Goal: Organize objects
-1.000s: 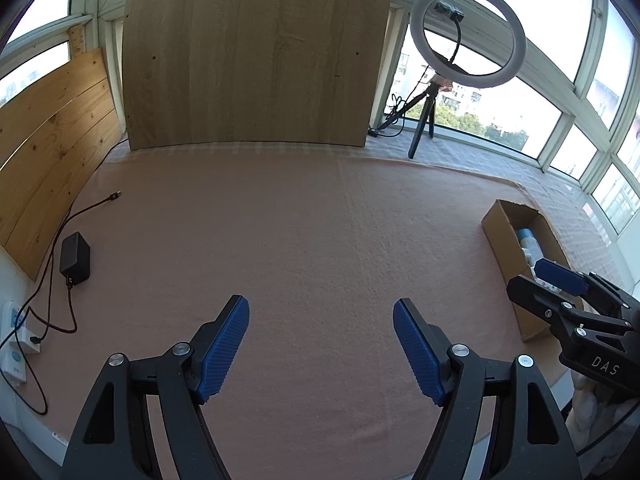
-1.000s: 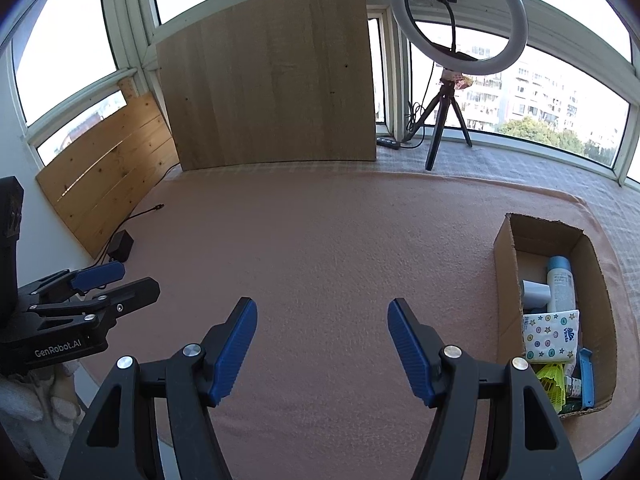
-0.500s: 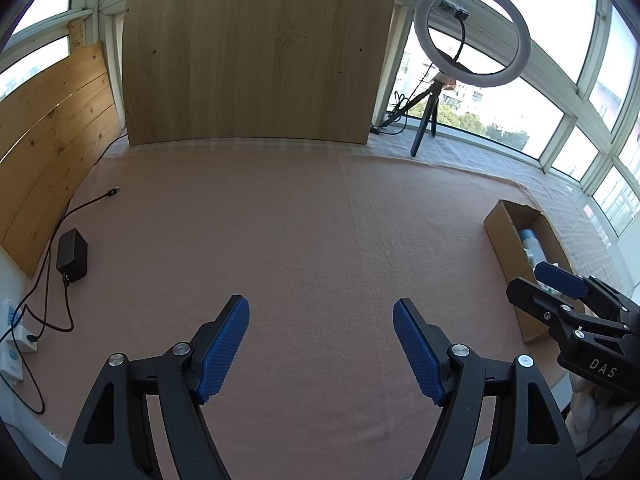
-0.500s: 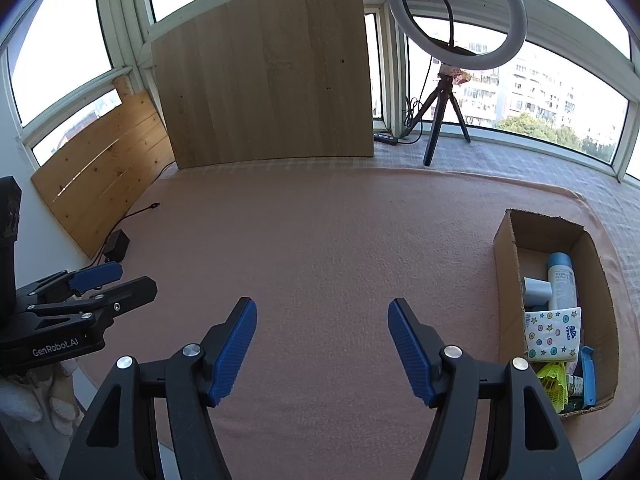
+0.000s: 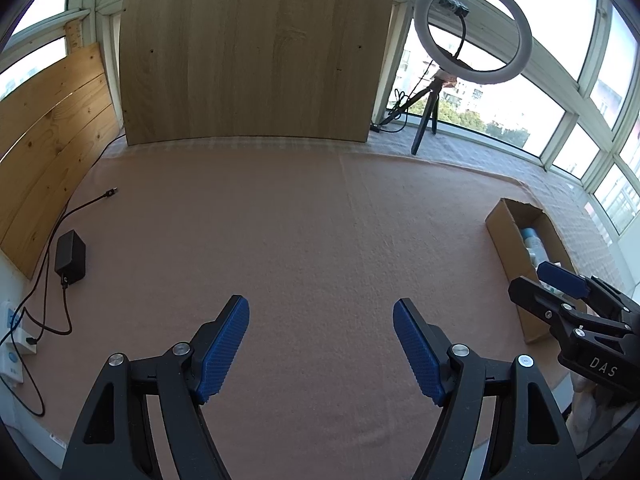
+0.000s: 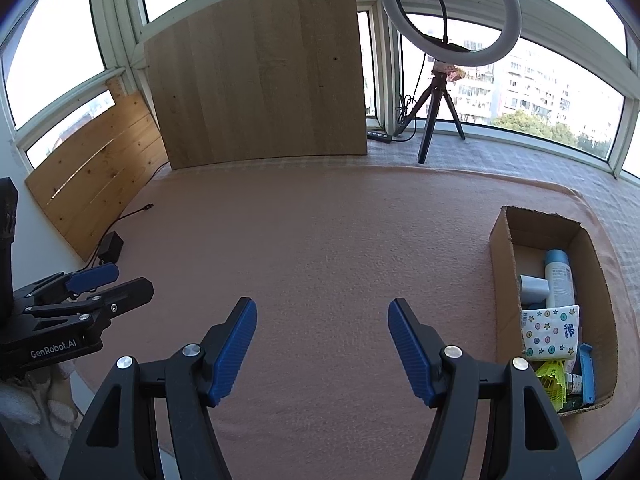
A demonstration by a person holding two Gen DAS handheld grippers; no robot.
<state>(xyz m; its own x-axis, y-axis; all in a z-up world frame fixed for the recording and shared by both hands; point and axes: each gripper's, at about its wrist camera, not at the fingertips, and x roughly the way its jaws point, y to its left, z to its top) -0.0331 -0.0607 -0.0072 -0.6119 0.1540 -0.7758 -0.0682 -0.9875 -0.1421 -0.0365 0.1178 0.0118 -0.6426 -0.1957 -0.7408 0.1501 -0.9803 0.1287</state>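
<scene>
A brown cardboard box (image 6: 505, 276) lies on the pink cloth at the right. It holds a blue-capped white bottle (image 6: 557, 280), a grey-white item (image 6: 534, 286), a star-patterned tissue pack (image 6: 551, 332), a yellow shuttlecock (image 6: 554, 380) and a blue strip (image 6: 587, 372). In the left wrist view the box (image 5: 504, 236) is partly hidden behind the other gripper. My left gripper (image 5: 321, 350) stands open over bare cloth, nothing between its blue pads. To the left of the box my right gripper (image 6: 322, 350) is open as well and holds nothing.
A wooden board (image 5: 252, 56) leans at the back, another wooden panel (image 5: 44, 148) at the left. A ring light on a tripod (image 6: 450, 12) stands at the back right. A black adapter (image 5: 70, 257) with its cable and a white socket strip (image 5: 12, 344) lie at the left edge.
</scene>
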